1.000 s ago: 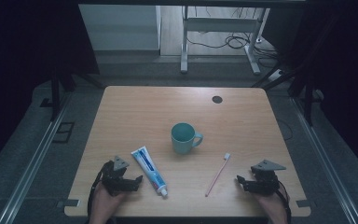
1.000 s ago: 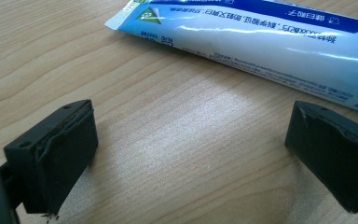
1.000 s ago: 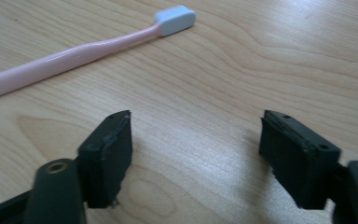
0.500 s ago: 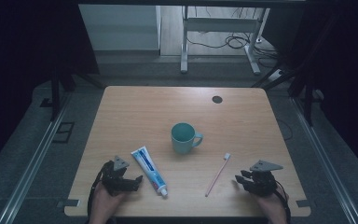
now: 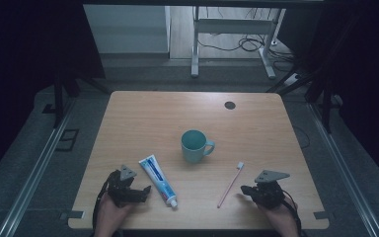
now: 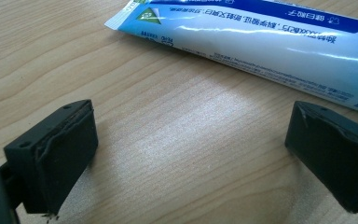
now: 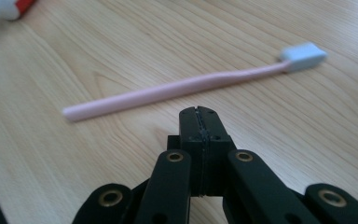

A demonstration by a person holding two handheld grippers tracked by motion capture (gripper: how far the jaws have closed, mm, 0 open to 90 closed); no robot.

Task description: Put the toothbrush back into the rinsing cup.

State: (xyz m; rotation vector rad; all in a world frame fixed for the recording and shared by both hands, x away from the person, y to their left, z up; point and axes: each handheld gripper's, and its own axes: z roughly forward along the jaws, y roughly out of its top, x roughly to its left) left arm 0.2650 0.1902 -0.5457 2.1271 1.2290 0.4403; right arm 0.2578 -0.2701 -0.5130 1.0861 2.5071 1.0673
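On the wooden counter (image 5: 143, 113) we've got a teal mug (image 5: 194, 146) in the middle, a blue-and-white toothpaste tube (image 5: 158, 179) lying flat toward the near left with its cap pointing at us, and a pink toothbrush (image 5: 230, 184) with a white head lying flat toward the near right. Our left gripper (image 5: 145, 190) sits just beside the tube with its fingers (image 6: 56, 154) spread wide and holding nothing. Our right gripper (image 5: 244, 189) is near the brush handle, fingers (image 7: 200, 128) pressed fully together, also holding nothing.

What could go wrong, we reckon: the brush is thin and lies flush on the wood, so if the closed fingers go in without opening first they'd likely just shove it sideways. The glossy, soft tube could squirm out of a pinch too.
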